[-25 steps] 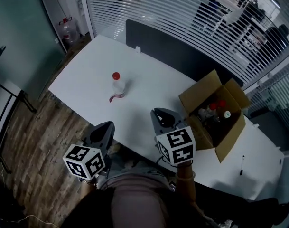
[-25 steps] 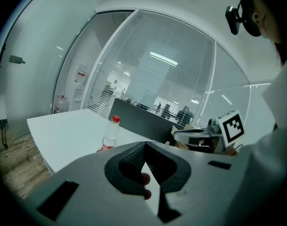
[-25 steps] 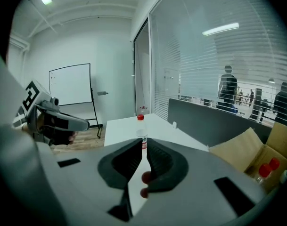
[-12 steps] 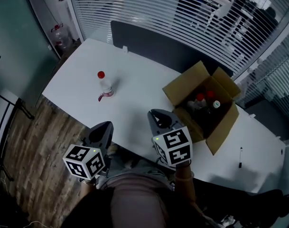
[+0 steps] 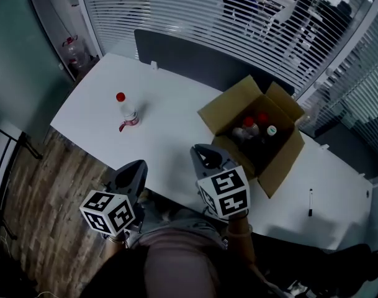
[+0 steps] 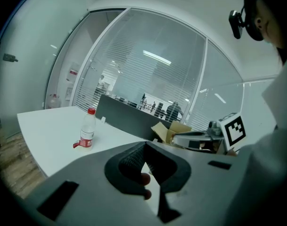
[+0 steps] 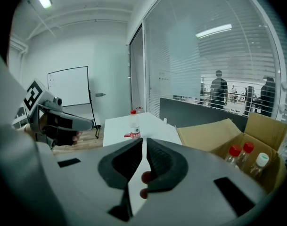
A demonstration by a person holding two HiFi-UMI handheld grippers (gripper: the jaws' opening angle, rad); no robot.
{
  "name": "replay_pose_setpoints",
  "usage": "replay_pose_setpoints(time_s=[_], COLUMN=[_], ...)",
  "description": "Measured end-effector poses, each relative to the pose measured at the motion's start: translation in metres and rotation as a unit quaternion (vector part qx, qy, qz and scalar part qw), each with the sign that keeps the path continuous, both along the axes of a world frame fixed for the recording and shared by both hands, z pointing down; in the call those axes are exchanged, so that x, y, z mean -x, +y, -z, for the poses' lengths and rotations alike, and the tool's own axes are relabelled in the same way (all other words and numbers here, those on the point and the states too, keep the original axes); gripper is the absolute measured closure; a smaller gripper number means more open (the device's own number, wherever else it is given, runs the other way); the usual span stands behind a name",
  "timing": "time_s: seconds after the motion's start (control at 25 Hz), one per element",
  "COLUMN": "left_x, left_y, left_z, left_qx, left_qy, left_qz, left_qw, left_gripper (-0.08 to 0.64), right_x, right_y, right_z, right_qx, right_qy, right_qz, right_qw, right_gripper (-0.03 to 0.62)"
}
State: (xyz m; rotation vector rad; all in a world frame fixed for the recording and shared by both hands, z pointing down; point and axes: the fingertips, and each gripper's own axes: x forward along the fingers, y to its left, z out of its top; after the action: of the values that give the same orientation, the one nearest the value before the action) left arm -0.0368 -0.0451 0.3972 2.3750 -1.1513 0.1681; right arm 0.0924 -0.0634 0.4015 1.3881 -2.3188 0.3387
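Note:
A clear plastic bottle (image 5: 122, 110) with a red cap and red label stands upright on the left part of the white table (image 5: 176, 126). It also shows as the bottle (image 6: 87, 134) and the bottle (image 7: 133, 127) in the two gripper views. My left gripper (image 5: 133, 171) hovers shut and empty over the table's near edge, a good way short of the bottle. My right gripper (image 5: 202, 155) is shut and empty, just in front of an open cardboard box (image 5: 257, 135). The left gripper (image 6: 144, 145) and right gripper (image 7: 144, 140) have nothing between their jaws.
The box (image 7: 214, 132) holds several capped bottles, two red-capped (image 7: 233, 155) and one white-capped (image 7: 260, 163). A dark divider panel (image 5: 195, 58) runs along the table's far edge. A black pen (image 5: 310, 202) lies at the right. Wood floor (image 5: 46, 191) and glass walls with blinds surround the table.
The views have shifted: the bottle has drifted left and looks farther off in the left gripper view, and the box shows more fully in the right gripper view. Both grippers stay shut.

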Motion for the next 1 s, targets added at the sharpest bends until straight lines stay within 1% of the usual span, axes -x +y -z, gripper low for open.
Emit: replay_pose_setpoints(time_s=[0.12,0.32,0.56,0.76,1.0], left_x=[-0.013,-0.035,-0.067,-0.096,-0.129], left_y=[0.007,0.018,0.019,0.017,0.015], left_z=[-0.003,-0.005,-0.002,0.001,-0.002], left_qx=[0.004,0.007,0.006,0.005,0.007], left_qy=[0.001,0.001,0.000,-0.004,-0.006], left_qz=[-0.010,-0.032,-0.076,-0.120,-0.174], left_qw=[0.9999,0.9994,0.9971,0.9927,0.9847], left_gripper=[0.552,0.552,0.552,0.552,0.552], right_x=[-0.013,-0.033,-0.062,-0.094,-0.128], right_y=[0.007,0.021,0.033,0.041,0.048], right_z=[0.000,0.007,0.021,0.027,0.023], right_qx=[-0.002,-0.012,-0.030,-0.033,-0.033], right_qy=[0.005,-0.004,-0.016,-0.031,-0.033], right_qz=[-0.011,-0.031,-0.069,-0.120,-0.176], right_qw=[1.000,0.999,0.997,0.992,0.983], right_gripper=[0.548,0.547,0.547,0.546,0.546])
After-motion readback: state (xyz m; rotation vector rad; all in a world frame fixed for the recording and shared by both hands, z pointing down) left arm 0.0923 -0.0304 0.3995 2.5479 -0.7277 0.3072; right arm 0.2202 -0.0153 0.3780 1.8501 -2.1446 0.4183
